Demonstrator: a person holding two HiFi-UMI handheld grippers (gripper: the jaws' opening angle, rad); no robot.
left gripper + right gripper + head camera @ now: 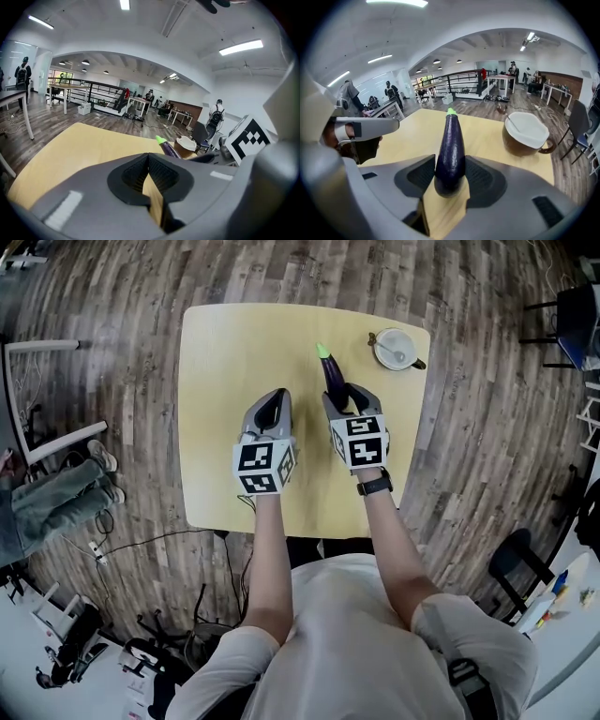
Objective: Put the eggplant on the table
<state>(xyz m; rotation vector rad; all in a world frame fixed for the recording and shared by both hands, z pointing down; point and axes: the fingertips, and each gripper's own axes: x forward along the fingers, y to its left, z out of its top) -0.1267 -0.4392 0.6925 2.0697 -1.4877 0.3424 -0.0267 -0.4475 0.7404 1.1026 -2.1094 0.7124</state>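
The right hand-held gripper (450, 178) is squeezed on the fat end of the eggplant (451, 140), which points straight away from the person, green tip in front, low over the counter (412, 131). The left hand-held gripper (149, 178) is closed with nothing in it, just beside. I think the right one only has to go down and let go.

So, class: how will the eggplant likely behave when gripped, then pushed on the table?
The eggplant looks stiff, jutting straight from the right gripper without drooping. Its glossy skin may slip. Round and tapered, it would probably roll in a curve.
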